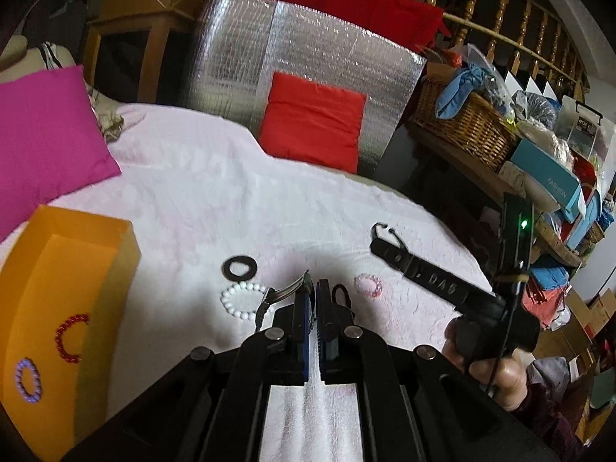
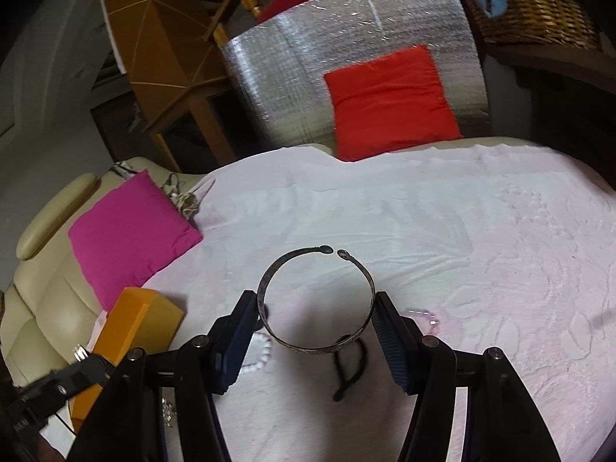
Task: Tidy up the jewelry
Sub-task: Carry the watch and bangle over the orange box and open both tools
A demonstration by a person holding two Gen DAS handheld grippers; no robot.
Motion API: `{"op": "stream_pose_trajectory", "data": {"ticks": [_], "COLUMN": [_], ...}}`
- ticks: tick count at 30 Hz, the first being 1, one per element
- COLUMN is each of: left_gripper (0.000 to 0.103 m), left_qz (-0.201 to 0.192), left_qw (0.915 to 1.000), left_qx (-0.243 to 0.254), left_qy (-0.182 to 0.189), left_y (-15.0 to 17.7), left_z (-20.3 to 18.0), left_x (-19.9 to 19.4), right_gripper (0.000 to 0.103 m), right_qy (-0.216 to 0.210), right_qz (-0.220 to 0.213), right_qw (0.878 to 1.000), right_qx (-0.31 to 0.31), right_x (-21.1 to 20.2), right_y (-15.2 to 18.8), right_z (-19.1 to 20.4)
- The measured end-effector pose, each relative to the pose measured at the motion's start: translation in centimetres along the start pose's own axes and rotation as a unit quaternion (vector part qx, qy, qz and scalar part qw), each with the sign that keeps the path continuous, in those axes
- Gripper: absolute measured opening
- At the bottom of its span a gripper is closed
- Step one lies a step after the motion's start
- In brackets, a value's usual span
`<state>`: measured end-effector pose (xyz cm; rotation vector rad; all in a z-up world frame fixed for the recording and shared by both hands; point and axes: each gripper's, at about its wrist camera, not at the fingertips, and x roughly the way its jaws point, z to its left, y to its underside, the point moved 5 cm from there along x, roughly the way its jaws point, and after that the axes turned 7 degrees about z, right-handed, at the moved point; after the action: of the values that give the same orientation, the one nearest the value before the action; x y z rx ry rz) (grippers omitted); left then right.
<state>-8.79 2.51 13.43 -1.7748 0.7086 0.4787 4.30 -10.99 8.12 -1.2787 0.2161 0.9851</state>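
My right gripper (image 2: 316, 308) is shut on a dark metal open cuff bangle (image 2: 308, 342), held above the pink-white bedspread; it also shows in the left wrist view (image 1: 385, 231). My left gripper (image 1: 312, 292) is shut on a metal link watch band (image 1: 283, 294) that hangs to its left. An orange box (image 1: 115, 269) at the left holds a red bead bracelet (image 1: 69, 337) and a purple bead bracelet (image 1: 27, 379). On the spread lie a white pearl bracelet (image 1: 242, 300), a black ring (image 1: 238, 267), a pink bead bracelet (image 1: 367, 284) and a black cord loop (image 2: 348, 365).
A magenta cushion (image 1: 46, 134) lies at the left, a red cushion (image 1: 312, 119) leans on a silver foil panel (image 1: 308, 50) at the back. A wicker basket (image 1: 469, 123) and stacked boxes crowd the right. The bed edge drops off at the right.
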Motion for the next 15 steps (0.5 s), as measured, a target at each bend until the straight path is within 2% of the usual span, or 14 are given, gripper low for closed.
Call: {"op": "stream_pose_trajectory", "data": {"ticks": [7,15], "left_gripper": [0.003,0.003], "left_qz": [-0.022,-0.048], "left_qw": [0.9993,0.9961], "left_qx": [-0.006,-0.027], "left_qy": [-0.03,-0.069], "left_y": [-0.5,-0.6], "left_z": [1.8,5.5], "left_x": [-3.2,-6.9], "right_gripper": [0.064,0.064], "right_qy": [-0.017,-0.052], "right_qz": [-0.003,0.006], "right_qw": [1.0,0.997], "right_qx": [-0.025,-0.061], "right_x": [-0.5,0.4], "right_y": [0.6,1.8], "right_z": [4.1,11.0]}}
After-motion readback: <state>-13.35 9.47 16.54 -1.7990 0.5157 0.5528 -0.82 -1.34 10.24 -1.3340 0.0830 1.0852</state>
